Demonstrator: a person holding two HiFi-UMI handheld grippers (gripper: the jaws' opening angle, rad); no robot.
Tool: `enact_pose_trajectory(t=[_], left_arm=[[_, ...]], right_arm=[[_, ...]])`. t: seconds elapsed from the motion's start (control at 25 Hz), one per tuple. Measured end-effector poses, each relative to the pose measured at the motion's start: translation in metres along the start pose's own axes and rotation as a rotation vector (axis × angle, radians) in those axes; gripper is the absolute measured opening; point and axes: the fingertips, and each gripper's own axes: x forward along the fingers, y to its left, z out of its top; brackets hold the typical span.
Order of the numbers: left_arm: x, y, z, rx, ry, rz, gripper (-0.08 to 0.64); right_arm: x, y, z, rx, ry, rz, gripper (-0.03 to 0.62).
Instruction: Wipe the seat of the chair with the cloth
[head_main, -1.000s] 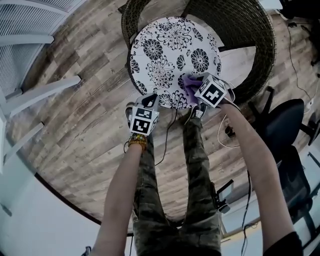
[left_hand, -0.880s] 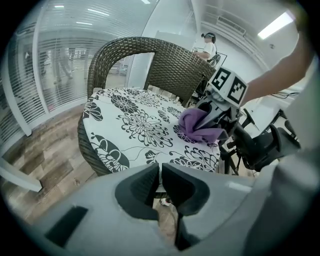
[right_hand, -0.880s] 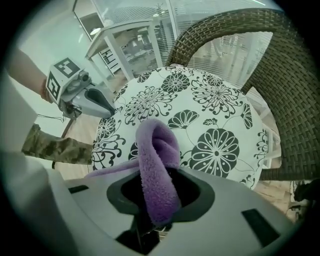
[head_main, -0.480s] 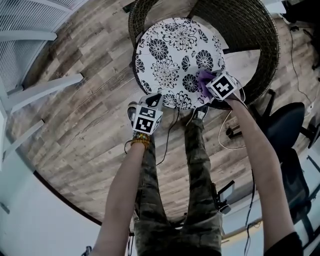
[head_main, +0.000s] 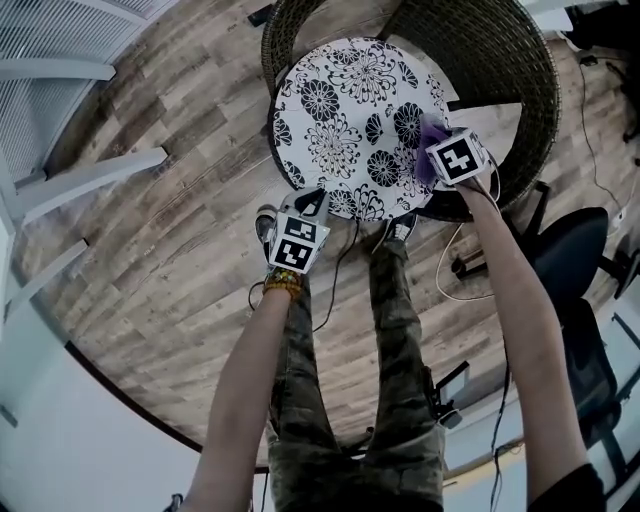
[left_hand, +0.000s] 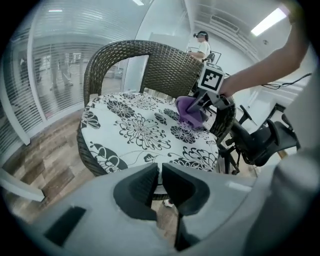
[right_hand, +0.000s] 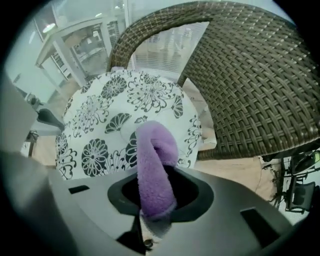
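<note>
The purple cloth (right_hand: 155, 165) is pinched in the right gripper (right_hand: 157, 200). Its jaws are closed on the lower end of the cloth, and the free end stands up in a thick folded loop ahead of them. In the head view that gripper (head_main: 437, 150) presses the cloth (head_main: 430, 140) against the floral seat cushion (head_main: 340, 110) at about 3 o'clock on the round seat, right at the rim where the cushion meets the wicker chair back (head_main: 500, 60). The left gripper (head_main: 308, 200) hangs just off the seat's front rim at about 7 o'clock. Its own view shows the jaws (left_hand: 160, 185) drawn almost together, with only a sliver between them and nothing held. It takes no part in the wiping. A black office chair (head_main: 570, 250) stands well apart at 4 o'clock from the seat, on the wood-plank floor (head_main: 150, 250). The wipe looks to be in progress, with cloth and cushion in contact. The busy black-and-white print shows no damp streak, dust or crumbs, so nothing shows which parts are already clean. Judging from the cloth's place at the far right edge, the middle and the arc from 8 to 12 o'clock probably still need passes before the seat is done.
</note>
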Motion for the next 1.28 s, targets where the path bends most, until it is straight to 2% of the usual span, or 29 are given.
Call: enact_pose_trajectory(t=[0.08,0.2,0.36,0.48,0.64,0.76,0.88,0.96,1.04,1.16,1.28], left_arm=[[-0.012,0.004,0.012,0.024,-0.059,0.030,0.032],[-0.029,0.021,0.025,-0.002,-0.135,0.080,0.032],[-0.033,0.036,0.028,-0.004,-0.150,0.095,0.032],[-0.032,0.046,0.027,-0.010,-0.125,0.097,0.032],[-0.023,0.051,0.014,-0.032,-0.070,0.090,0.032],[-0.019,0.052,0.009,-0.059,-0.055,0.088,0.032],[-0.016,0.053,0.008,-0.059,-0.042,0.083,0.032],[-0.014,0.053,0.008,-0.052,-0.038,0.079,0.032],[-0.014,0.054,0.007,-0.059,-0.034,0.077,0.032],[-0.015,0.054,0.006,-0.077,-0.036,0.067,0.032],[-0.015,0.055,0.008,-0.069,-0.043,0.057,0.032]], right_arm=[[-0.013,0.002,0.015,0.027,-0.099,0.019,0.094],[-0.039,0.032,0.038,0.044,-0.243,0.143,0.092],[-0.070,0.085,0.061,0.011,-0.369,0.315,0.089],[-0.086,0.129,0.079,0.014,-0.403,0.455,0.087],[-0.081,0.189,0.086,-0.068,-0.326,0.579,0.089],[-0.061,0.223,0.088,-0.113,-0.291,0.582,0.091],[-0.042,0.241,0.099,-0.092,-0.320,0.549,0.108],[-0.033,0.250,0.103,-0.063,-0.343,0.540,0.169],[-0.023,0.258,0.103,-0.074,-0.351,0.507,0.220],[-0.011,0.258,0.103,-0.095,-0.379,0.417,0.184],[-0.010,0.257,0.106,-0.049,-0.420,0.399,0.159]])
